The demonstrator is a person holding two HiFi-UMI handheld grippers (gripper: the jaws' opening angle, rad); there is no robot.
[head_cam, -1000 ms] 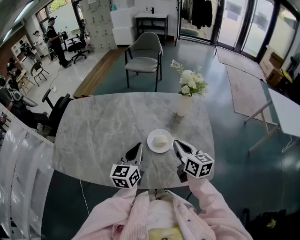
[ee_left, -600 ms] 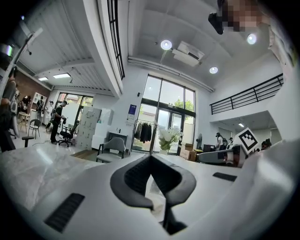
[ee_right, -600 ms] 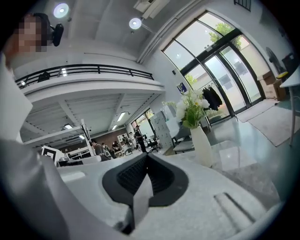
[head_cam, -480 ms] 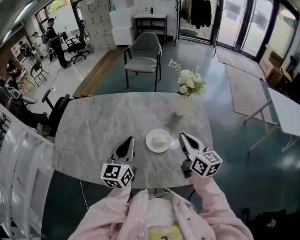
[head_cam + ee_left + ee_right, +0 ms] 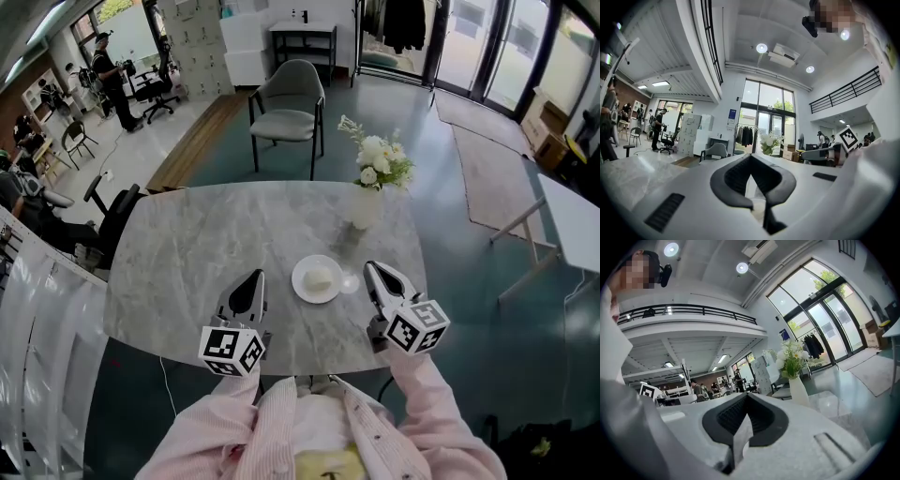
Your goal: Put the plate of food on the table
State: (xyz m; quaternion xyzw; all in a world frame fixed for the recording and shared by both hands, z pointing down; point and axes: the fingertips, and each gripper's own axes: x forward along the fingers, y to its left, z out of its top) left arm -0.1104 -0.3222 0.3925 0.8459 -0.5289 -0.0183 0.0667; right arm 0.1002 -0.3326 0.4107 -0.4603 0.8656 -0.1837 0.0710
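Nearest, L claw [image 5: 251,281] & R claw [image 5: 375,272] hang over the marble tabletop [image 5: 187,253], front edge, both w/ jaws together, empty. Between them, touching neither, the plate [image 5: 302,283] w/ pale food [image 5: 321,278] sits on the tabletop. Beyond: flower vase [image 5: 365,210], then grey chair [image 5: 286,105].

Table [image 5: 202,246] looks like smooth, veined grey marble; plate [image 5: 302,282] glossy white ceramic.

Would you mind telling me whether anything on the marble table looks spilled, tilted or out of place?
Nothing stands out. The round white plate sits flat on the grey marble table with its pale food centred, and the white vase of flowers stands upright beyond it.
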